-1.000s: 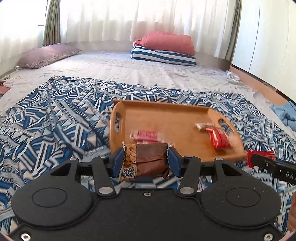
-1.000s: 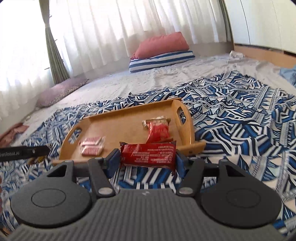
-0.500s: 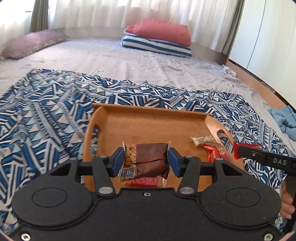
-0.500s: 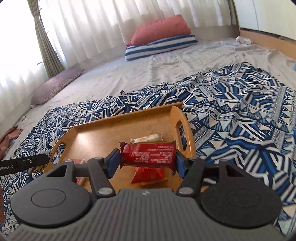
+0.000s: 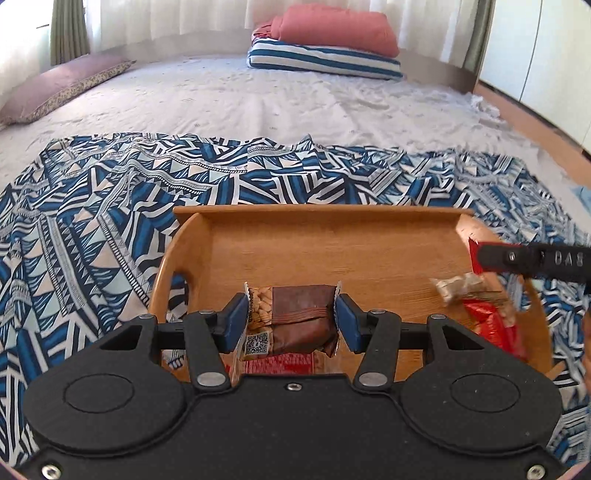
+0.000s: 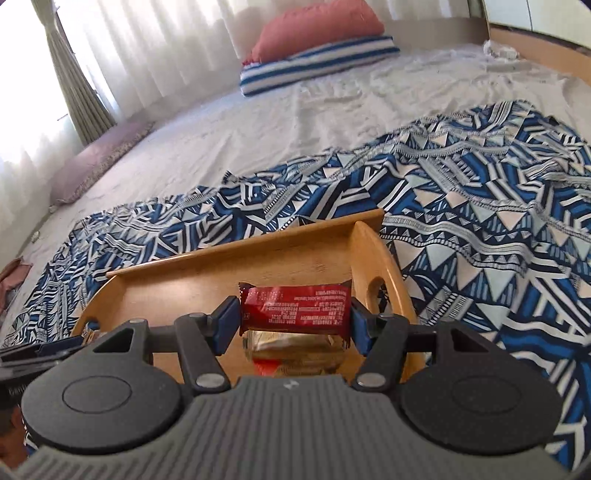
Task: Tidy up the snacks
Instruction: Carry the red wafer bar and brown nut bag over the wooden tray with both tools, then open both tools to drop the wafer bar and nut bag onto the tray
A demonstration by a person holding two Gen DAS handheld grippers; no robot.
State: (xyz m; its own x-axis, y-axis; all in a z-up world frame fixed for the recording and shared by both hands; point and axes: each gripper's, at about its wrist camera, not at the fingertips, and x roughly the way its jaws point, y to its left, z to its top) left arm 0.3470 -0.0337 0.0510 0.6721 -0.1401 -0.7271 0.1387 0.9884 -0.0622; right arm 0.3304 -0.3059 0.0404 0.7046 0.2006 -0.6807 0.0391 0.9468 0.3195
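Fingers of your left gripper [image 5: 291, 319] are clamped on a crinkly brown snack bar [image 5: 295, 319] w/ a peanut print & QR code, low centre of frame, over the wooden tray [image 5: 332, 221]. Your right gripper [image 6: 294, 319] pinches a glossy red snack bar [image 6: 294, 308] at mid-frame, above a clear-ended packet [image 6: 291, 349] on the tray's smooth oval floor. Tray sits on a blue geometric blanket [image 5: 92, 221] on the bed; coral pillow [image 5: 332, 27] & white curtains [image 6: 155, 44] at top.
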